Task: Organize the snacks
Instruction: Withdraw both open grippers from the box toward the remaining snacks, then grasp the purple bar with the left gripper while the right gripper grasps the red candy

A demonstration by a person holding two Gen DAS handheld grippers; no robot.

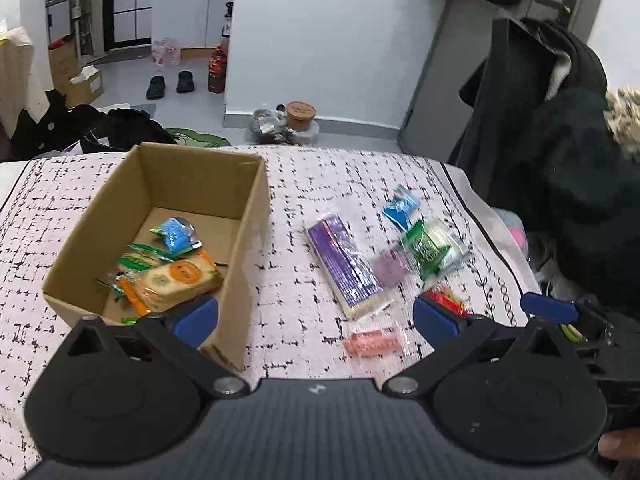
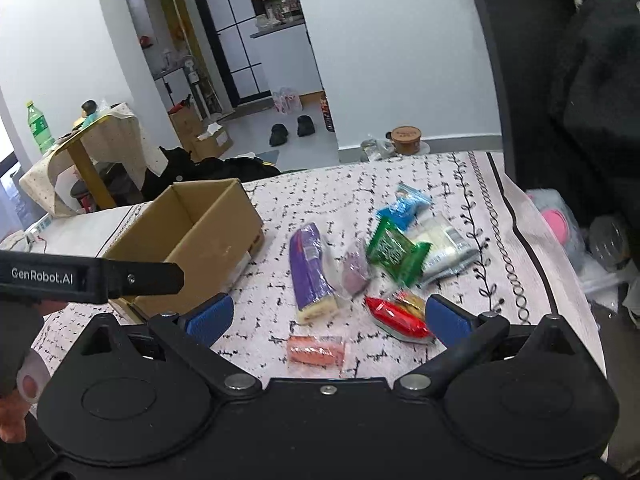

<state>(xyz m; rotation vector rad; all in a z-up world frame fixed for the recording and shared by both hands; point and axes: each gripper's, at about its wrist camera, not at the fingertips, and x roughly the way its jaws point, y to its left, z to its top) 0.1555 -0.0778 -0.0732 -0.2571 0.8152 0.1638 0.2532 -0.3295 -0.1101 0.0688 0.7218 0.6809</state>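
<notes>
An open cardboard box (image 1: pixel 248 216) (image 2: pixel 224 232) stands on the patterned tablecloth and holds several snack packets (image 1: pixel 172 268). To its right lie loose snacks: a long purple packet (image 1: pixel 344 268) (image 2: pixel 310 272), a green packet (image 1: pixel 426 248) (image 2: pixel 394 250), a blue packet (image 1: pixel 402 206) (image 2: pixel 404 206), a small purple sweet (image 1: pixel 390 268) (image 2: pixel 354 270), a red packet (image 1: pixel 446 300) (image 2: pixel 398 316) and a pink packet (image 1: pixel 372 342) (image 2: pixel 316 350). My left gripper (image 1: pixel 316 316) is open, low over the cloth between box and snacks. My right gripper (image 2: pixel 328 314) is open, with the pink packet between its fingers' line and the red packet beside its right finger (image 2: pixel 450 318).
The table (image 1: pixel 48 208) ends close behind the box and at the right border stripe. Dark coats (image 1: pixel 560 160) hang at the right edge. A bag with pink items (image 2: pixel 560 220) sits off the right side. The floor beyond holds slippers, bottles and boxes.
</notes>
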